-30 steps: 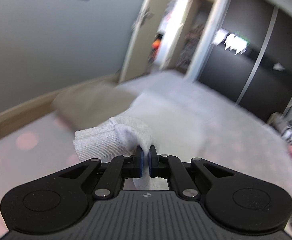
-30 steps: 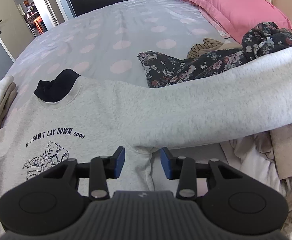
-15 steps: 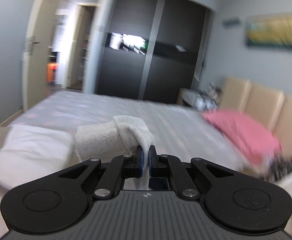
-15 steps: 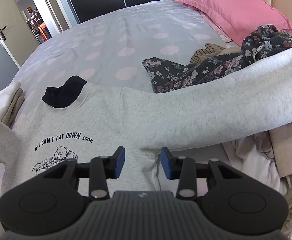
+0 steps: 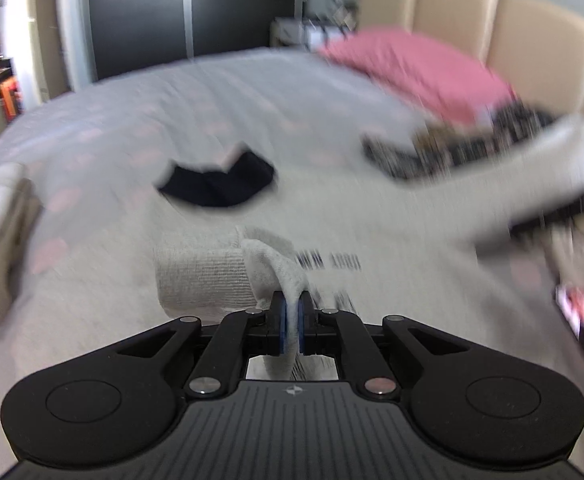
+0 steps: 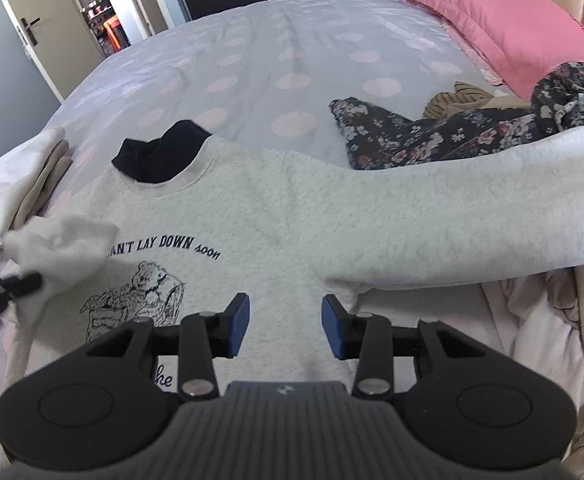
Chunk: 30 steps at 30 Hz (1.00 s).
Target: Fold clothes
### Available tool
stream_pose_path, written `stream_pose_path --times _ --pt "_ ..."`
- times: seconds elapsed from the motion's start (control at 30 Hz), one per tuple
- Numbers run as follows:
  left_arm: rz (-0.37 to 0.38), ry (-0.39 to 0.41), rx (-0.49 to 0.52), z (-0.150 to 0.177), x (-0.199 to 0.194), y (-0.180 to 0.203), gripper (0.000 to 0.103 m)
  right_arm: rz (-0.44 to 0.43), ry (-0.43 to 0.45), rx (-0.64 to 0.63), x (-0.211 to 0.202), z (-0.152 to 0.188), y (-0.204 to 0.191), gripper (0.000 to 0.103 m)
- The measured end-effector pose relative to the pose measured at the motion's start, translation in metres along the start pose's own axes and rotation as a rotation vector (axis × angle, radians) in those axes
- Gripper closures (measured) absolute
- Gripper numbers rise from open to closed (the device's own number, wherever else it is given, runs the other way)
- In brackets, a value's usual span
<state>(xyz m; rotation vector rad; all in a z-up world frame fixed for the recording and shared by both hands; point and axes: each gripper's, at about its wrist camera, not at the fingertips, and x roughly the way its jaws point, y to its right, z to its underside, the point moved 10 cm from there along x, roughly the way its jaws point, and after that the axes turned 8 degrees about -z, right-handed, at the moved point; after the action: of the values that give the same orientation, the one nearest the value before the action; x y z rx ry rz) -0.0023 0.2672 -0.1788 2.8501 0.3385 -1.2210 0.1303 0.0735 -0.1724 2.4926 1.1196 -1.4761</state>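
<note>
A light grey sweatshirt (image 6: 275,216) with a dark collar (image 6: 159,156) and a bear print lies face up on the bed. Its right sleeve (image 6: 472,216) stretches out to the right over a pile of clothes. My left gripper (image 5: 291,320) is shut on the left sleeve cuff (image 5: 211,280) and holds it above the sweatshirt's chest; the view is blurred. In the right wrist view that cuff (image 6: 63,240) shows at the left with the left gripper's tip beside it. My right gripper (image 6: 284,330) is open and empty over the lower front of the sweatshirt.
The bed has a grey cover with pink dots (image 6: 292,60). A pink pillow (image 6: 504,24) lies at the head. Floral dark clothes (image 6: 432,136) lie right of the sweatshirt, white and beige folded items (image 6: 19,184) at the left, crumpled laundry (image 6: 552,320) at the right.
My left gripper has swung right with the cuff, from facing the wall and door to over the sweatshirt's chest. The right gripper has moved slightly and stays open.
</note>
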Motion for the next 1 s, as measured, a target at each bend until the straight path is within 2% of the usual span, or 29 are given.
stream_pose_path --times 0.07,0.17,0.27,0.37,0.4,0.57,0.7,0.83,0.93,0.97,1.0 --pt "0.025 -0.043 0.042 0.015 0.006 0.015 0.096 -0.007 -0.014 -0.016 0.003 0.002 -0.006 0.059" --pt "0.063 -0.107 0.104 0.036 0.014 0.036 0.083 -0.01 -0.03 -0.035 0.006 0.004 -0.014 0.058" --pt "0.073 -0.105 0.126 0.036 0.001 0.035 0.08 -0.015 -0.047 -0.049 0.011 0.005 -0.024 0.058" --pt "0.076 -0.096 0.131 0.033 -0.013 0.03 0.065 -0.04 -0.072 -0.055 0.02 0.008 -0.037 0.058" --pt "0.058 -0.1 0.13 0.032 -0.016 0.024 0.062 -0.054 -0.082 -0.053 0.023 0.009 -0.042 0.058" --pt "-0.069 -0.134 0.116 0.039 -0.024 -0.028 0.062 -0.157 -0.125 -0.06 0.044 0.011 -0.083 0.059" --pt "-0.162 -0.181 0.019 0.044 -0.022 -0.084 0.062 -0.231 -0.167 -0.08 0.064 0.008 -0.12 0.058" --pt "-0.225 -0.194 -0.042 0.048 -0.022 -0.124 0.062 -0.285 -0.191 -0.068 0.082 0.006 -0.155 0.058" --pt "-0.239 -0.2 -0.057 0.057 -0.026 -0.139 0.062 -0.32 -0.208 -0.095 0.099 0.006 -0.188 0.056" --pt "-0.238 -0.207 -0.062 0.062 -0.026 -0.142 0.062 -0.321 -0.216 -0.096 0.107 0.005 -0.197 0.055" --pt "-0.239 -0.215 -0.063 0.065 -0.026 -0.144 0.062 -0.321 -0.224 -0.091 0.115 0.004 -0.205 0.05"
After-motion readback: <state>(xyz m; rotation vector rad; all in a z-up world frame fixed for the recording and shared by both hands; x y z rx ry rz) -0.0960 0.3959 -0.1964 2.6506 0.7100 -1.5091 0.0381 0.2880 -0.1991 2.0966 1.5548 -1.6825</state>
